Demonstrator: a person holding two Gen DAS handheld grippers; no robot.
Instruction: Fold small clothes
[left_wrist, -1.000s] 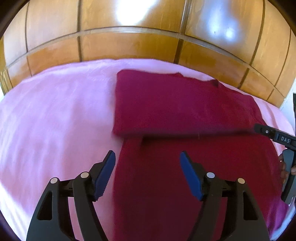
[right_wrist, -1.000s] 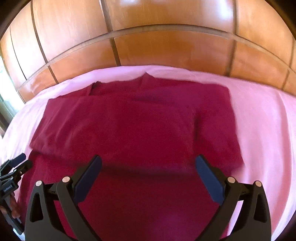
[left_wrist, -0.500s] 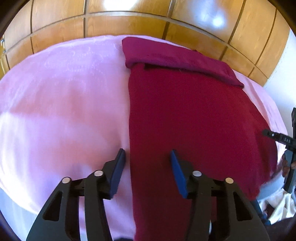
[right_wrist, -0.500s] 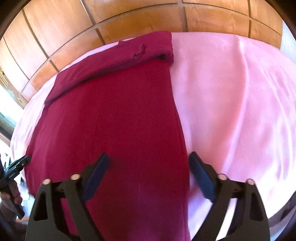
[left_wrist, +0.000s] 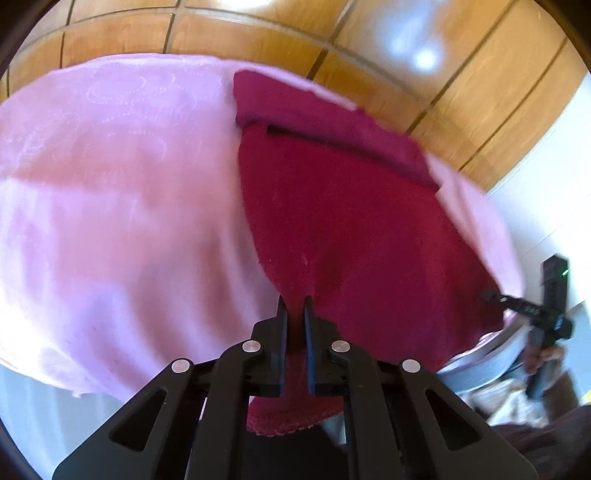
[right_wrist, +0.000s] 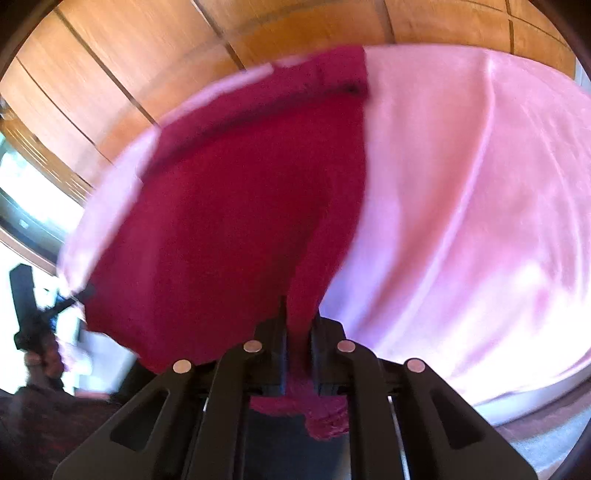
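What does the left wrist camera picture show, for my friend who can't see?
The left hand-held gripper is shut on the near hem of a dark red garment lying on a pink blanket. The garment's far end is folded over, with wooden panels behind it.

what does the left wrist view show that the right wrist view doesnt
Only the left wrist view shows the left gripper shut on the near left corner of the shirt, and a white wall at its right edge. Only the right wrist view shows the right gripper shut on the near right corner, and a bright window at its left edge. Both show the shirt, the pink bedcover and the wooden panels.
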